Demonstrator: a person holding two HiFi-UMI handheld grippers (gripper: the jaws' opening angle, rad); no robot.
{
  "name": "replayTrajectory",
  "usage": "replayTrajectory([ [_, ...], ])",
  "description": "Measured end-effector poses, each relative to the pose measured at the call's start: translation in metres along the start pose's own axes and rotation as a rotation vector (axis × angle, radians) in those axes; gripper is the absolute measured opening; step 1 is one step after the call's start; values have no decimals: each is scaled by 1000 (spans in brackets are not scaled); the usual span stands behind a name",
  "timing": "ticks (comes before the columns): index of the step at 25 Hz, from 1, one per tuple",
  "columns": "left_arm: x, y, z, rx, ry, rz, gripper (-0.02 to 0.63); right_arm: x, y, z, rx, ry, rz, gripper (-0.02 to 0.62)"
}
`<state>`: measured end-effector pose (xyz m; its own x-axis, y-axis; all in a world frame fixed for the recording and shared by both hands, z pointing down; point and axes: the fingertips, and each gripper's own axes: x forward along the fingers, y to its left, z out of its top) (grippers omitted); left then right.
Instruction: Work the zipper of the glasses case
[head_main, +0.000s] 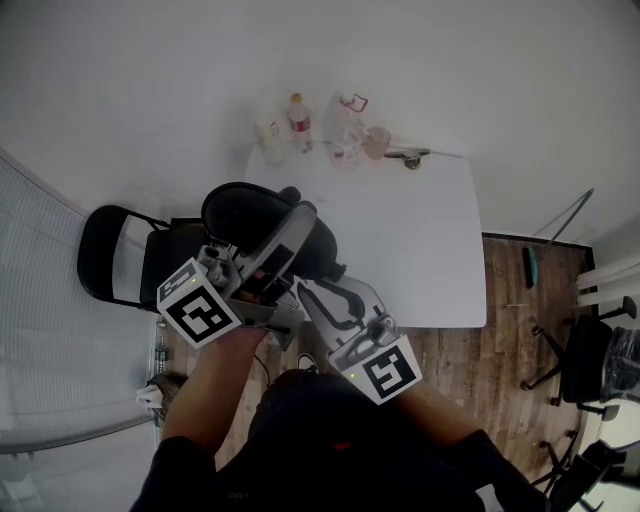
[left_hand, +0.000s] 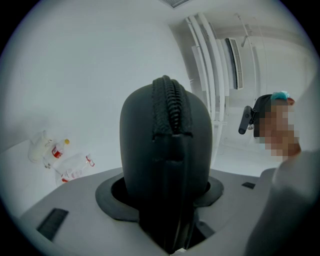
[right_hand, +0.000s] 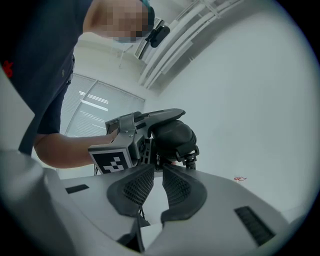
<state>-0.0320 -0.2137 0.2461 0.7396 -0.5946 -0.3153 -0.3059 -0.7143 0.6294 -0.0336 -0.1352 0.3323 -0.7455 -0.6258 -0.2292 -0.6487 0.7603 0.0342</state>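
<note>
The black glasses case is held up in the air in front of me, gripped at its lower end by my left gripper, which is shut on it. In the left gripper view the case stands upright between the jaws, its zipper running up the middle and over the top. My right gripper comes in from the lower right, its tips just under the case. Seen in its own view, the right gripper keeps a narrow gap between its ribbed pads, and I see nothing between them.
A white table lies below, with a bottle, a cup and plastic bags at its far edge. A black folding chair stands at the left. To the right are wooden floor and an office chair.
</note>
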Motion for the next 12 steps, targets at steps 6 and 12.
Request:
replayTrajectory([
  [6,0,4,-2,-24,-5,5,265,1,0,-1,-10,5,9,20],
  [12,-5,14,3,-81,-55,16,264,0,-3,-1,-2,3,2,17],
])
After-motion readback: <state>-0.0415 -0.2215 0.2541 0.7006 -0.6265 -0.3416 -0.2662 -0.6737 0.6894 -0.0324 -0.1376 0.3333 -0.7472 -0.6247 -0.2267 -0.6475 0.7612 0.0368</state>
